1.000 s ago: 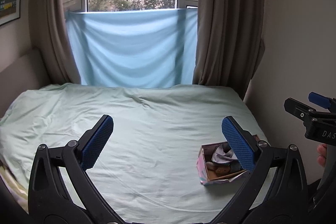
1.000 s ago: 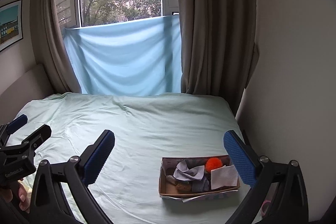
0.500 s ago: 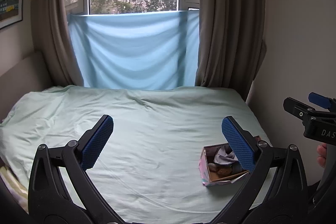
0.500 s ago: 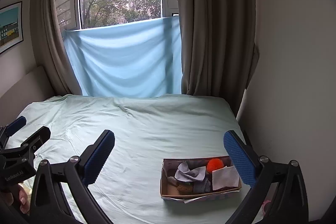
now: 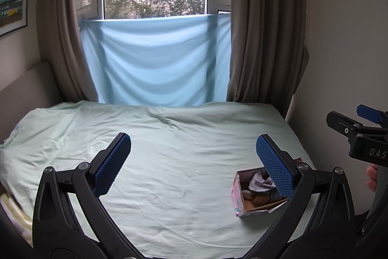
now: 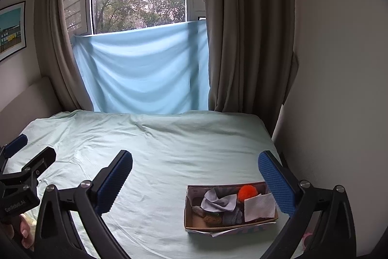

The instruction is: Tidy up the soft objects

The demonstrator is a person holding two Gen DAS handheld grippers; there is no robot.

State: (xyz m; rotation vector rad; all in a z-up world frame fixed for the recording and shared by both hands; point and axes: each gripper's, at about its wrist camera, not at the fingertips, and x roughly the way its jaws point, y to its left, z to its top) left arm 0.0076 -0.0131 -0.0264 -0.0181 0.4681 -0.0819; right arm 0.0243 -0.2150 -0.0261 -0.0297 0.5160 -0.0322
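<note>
A shallow cardboard box (image 6: 191,226) sits on the bed near its right front corner; it also shows in the left wrist view (image 5: 238,204). It holds an orange pom-pom (image 6: 246,192), a grey cloth (image 6: 218,202), a white tissue (image 6: 259,206) and brown and grey soft pieces. My right gripper (image 6: 195,182) is open and empty, held above the bed in front of the box. My left gripper (image 5: 194,163) is open and empty, to the left of the box.
The bed (image 6: 169,142) has a pale green sheet. A blue cloth (image 6: 143,69) hangs over the window between brown curtains (image 6: 245,40). A wall (image 6: 339,89) runs close along the bed's right side. A padded headboard (image 5: 24,86) lines the left.
Both grippers have lifted and drawn back slightly, so the bed and box sit a little lower in view. Both stay open and empty.
</note>
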